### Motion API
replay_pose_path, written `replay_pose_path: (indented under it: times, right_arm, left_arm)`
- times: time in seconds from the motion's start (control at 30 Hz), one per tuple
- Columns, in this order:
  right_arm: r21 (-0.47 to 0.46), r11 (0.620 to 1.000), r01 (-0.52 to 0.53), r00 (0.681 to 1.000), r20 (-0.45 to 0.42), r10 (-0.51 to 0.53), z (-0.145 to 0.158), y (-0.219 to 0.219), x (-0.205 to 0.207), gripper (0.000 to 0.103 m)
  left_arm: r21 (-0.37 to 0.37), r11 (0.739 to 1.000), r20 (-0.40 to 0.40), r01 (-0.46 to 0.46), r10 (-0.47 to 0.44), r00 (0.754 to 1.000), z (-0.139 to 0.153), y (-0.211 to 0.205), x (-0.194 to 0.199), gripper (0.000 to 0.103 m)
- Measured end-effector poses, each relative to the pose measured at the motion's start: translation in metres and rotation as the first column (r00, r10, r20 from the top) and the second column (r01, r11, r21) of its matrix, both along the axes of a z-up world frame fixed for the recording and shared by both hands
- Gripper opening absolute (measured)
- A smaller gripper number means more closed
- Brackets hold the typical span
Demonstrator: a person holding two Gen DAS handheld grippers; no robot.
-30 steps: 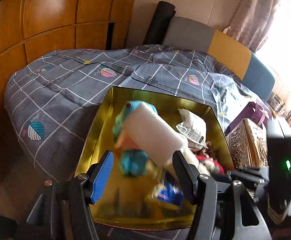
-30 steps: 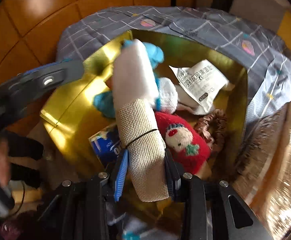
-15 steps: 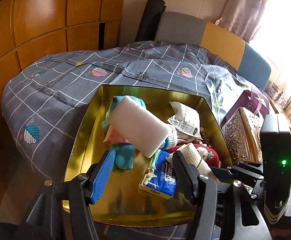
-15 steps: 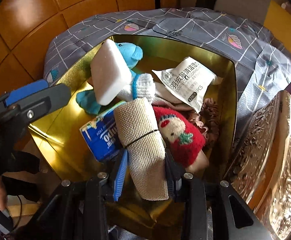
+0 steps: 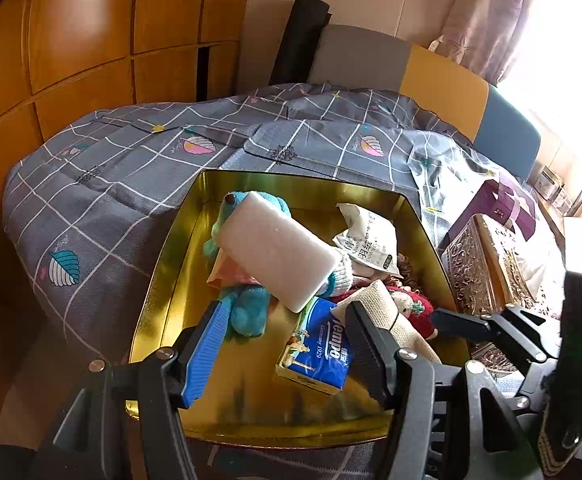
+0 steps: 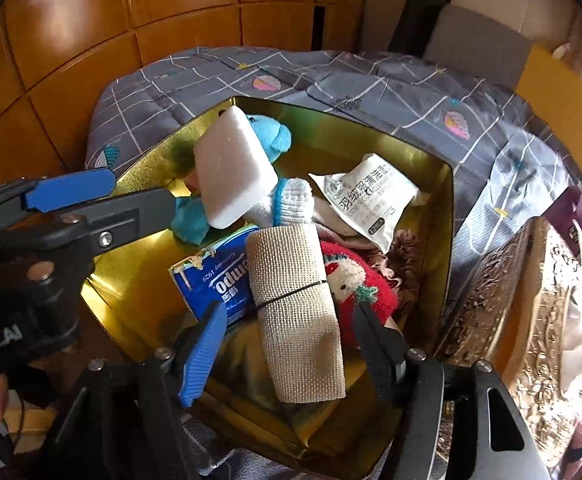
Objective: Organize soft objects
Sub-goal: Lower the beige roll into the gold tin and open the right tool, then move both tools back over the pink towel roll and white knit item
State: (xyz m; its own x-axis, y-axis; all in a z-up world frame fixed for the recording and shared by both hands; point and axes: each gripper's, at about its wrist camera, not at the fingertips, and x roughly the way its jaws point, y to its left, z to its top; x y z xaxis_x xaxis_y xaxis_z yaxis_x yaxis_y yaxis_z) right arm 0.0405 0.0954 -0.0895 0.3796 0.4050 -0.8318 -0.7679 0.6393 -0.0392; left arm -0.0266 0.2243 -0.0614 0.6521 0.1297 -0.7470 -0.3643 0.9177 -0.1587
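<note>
Beige roll (image 6: 297, 312) lies between the right claw (image 6: 291, 344) fingers, pads clear of it.
Right claw jaws have just been opening; roll rests in gold tin (image 6: 449, 208), tissue pack (image 6: 215, 280) left of it, red plush (image 6: 359, 284) right. Left claw (image 5: 287, 344) wide, empty, over the tin.

Gold tin (image 6: 447, 216); beige mesh roll (image 6: 297, 308) with black band; white sponge (image 6: 233, 172); blue plush (image 6: 271, 136); blue tissue pack (image 5: 319, 352), white lettering; red knitted doll (image 6: 365, 292); grey checked bedspread (image 5: 103, 192), upper frame.
</note>
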Motion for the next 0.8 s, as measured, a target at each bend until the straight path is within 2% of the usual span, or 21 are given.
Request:
replay_pose_path:
  times: [0.4, 0.6, 0.8]
  right_arm:
    - [0.097, 0.994, 0.046, 0.990, 0.132, -0.058, 0.032, -0.030, -0.015, 0.069]
    - [0.179, 0.980, 0.085, 0.968, 0.217, -0.124, 0.057, -0.059, -0.023, 0.070]
    - [0.233, 0.957, 0.172, 0.938, 0.259, -0.232, 0.077, -0.096, -0.018, 0.072]
  left_arm:
    - [0.013, 0.999, 0.026, 0.030, -0.031, 0.999, 0.010, -0.011, -0.004, 0.062]
    - [0.031, 0.997, 0.046, 0.072, -0.073, 0.996, 0.019, -0.025, -0.003, 0.062]
    - [0.050, 0.991, 0.058, 0.126, -0.129, 0.990, 0.027, -0.045, -0.001, 0.062]
